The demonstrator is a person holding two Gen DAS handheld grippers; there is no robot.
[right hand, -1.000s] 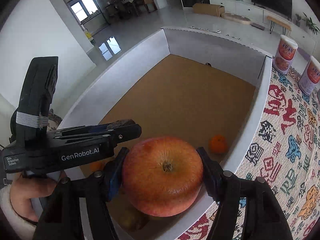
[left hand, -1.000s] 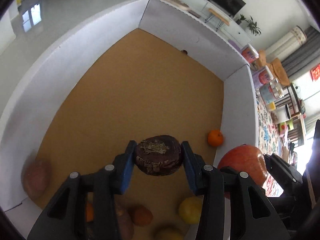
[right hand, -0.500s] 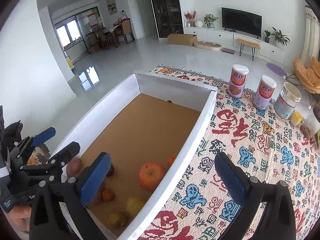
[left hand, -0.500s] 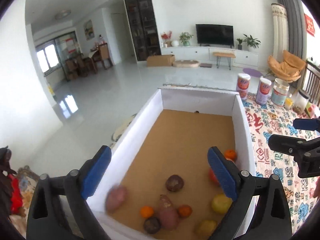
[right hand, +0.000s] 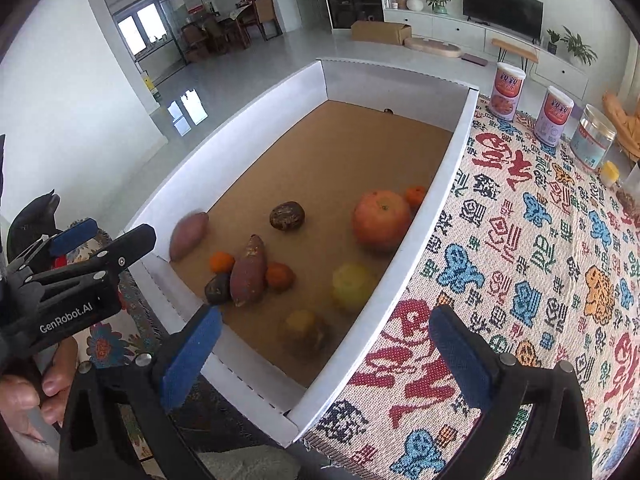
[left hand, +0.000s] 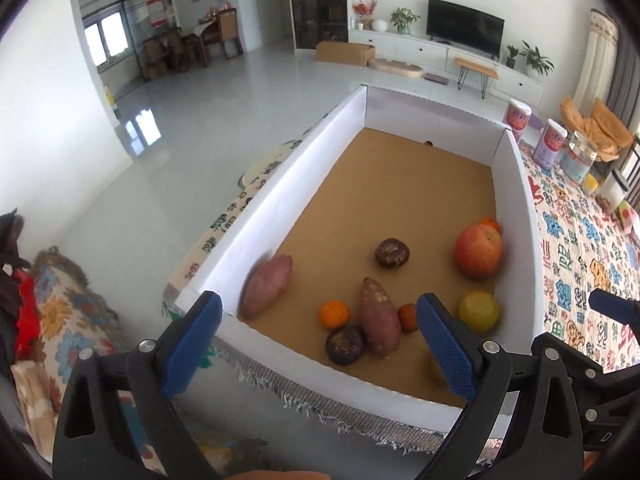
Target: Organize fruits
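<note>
Hovering above near end of white box (left hand: 304,184), left gripper (left hand: 316,332) spread wide, nothing between blue pads (left hand: 444,344). Same for right gripper (right hand: 320,344): pads far apart, empty, held over near right corner of box and patterned cloth (right hand: 532,264). All fruit lying loose on brown box floor. Big red apple (left hand: 478,251) against right wall, small orange (left hand: 490,224) just behind it, touching or nearly. Dark round fruit (left hand: 392,253) alone mid-floor, left of apple. Sweet potato (left hand: 267,286) leaning on left wall near front corner, slightly blurred. Cluster near front: second sweet potato (left hand: 380,322) lengthwise, orange (left hand: 334,314) at its left, another dark round fruit (left hand: 345,345) at its front left, touching, reddish-orange fruit (left hand: 408,317) at its right. Yellow fruit (left hand: 479,311) by right wall, in front of apple. One more yellowish fruit (right hand: 302,322) near front wall, blurred in right view, mostly hidden behind pad in left view. Two cans (right hand: 508,90) and clear jar (right hand: 592,142) standing on cloth beyond box, well apart from fruit. Left gripper body seen at left edge of right view, fingers of hand (right hand: 24,400) around handle.
</note>
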